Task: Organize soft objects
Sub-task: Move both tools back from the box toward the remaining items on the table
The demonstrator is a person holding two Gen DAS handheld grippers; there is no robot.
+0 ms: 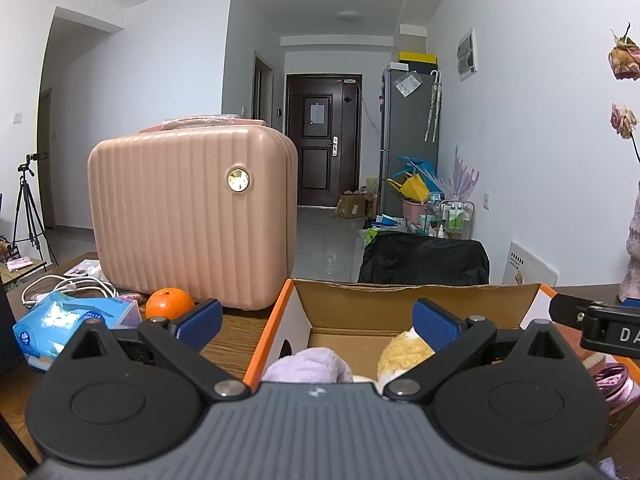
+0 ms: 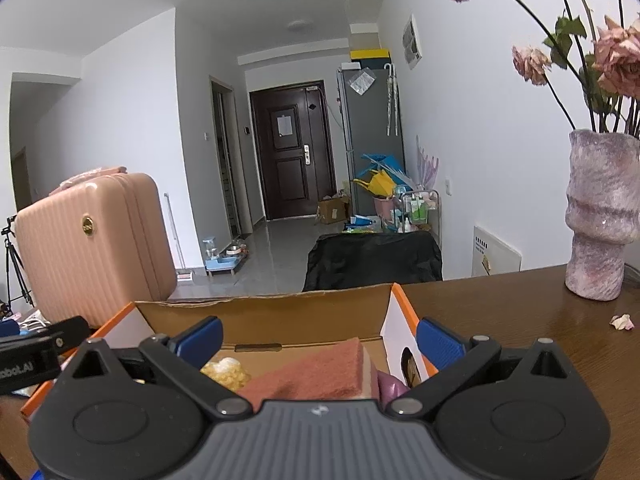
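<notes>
While both claws (left [image 1: 316,322], right [image 2: 320,338]) gape empty, the wooden table [image 2: 520,312] holds a cardboard box [image 2: 260,312].

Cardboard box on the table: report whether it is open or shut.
Open. The cardboard box has no lid over it, and from above the yellow fluffy item and the reddish-brown cloth show inside.
</notes>
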